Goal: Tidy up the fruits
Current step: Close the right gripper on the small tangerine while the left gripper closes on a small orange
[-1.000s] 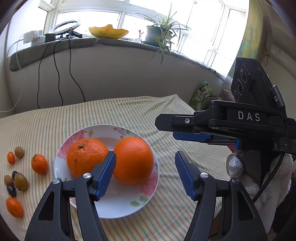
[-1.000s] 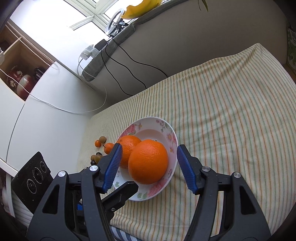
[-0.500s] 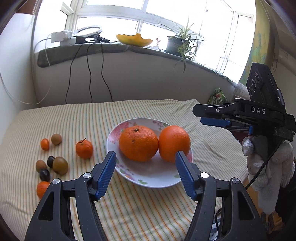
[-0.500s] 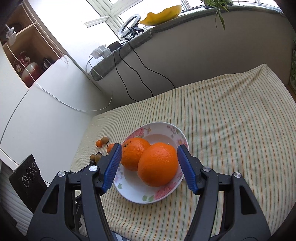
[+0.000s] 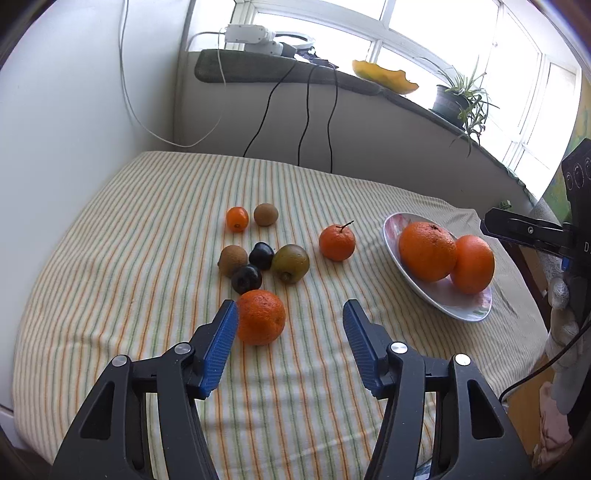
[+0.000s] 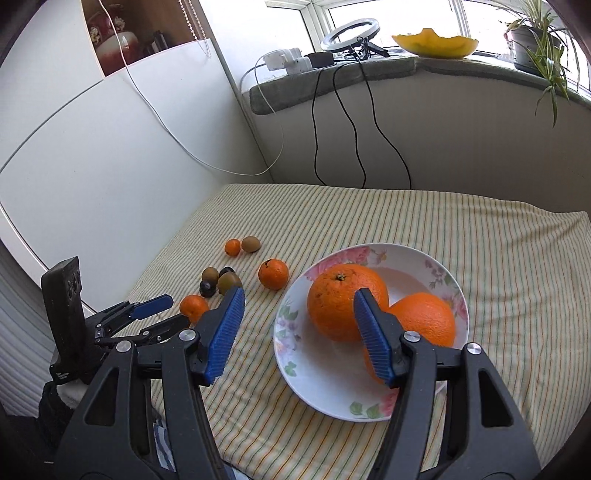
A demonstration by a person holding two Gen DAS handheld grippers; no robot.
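Note:
A floral white plate (image 6: 321,373) holds two big oranges (image 6: 345,299) (image 6: 424,317); it also shows at the right in the left wrist view (image 5: 465,310). Loose on the striped cloth lie a tangerine (image 5: 260,316), a stemmed tangerine (image 5: 337,242), kiwis (image 5: 291,263), dark plums (image 5: 246,277) and a small orange fruit (image 5: 237,218). My left gripper (image 5: 290,325) is open and empty, its left pad beside the near tangerine. My right gripper (image 6: 299,314) is open and empty above the plate's near-left rim.
The striped cloth covers the table (image 5: 147,229), with a white wall at the left. A sill behind holds a ring light (image 6: 351,33), a yellow bowl (image 6: 436,42), a potted plant (image 6: 535,40) and hanging cables (image 5: 306,122).
My left gripper has swung left, away from the plate, to the loose fruit group. My right gripper has turned a little; the plate now sits under its right finger.

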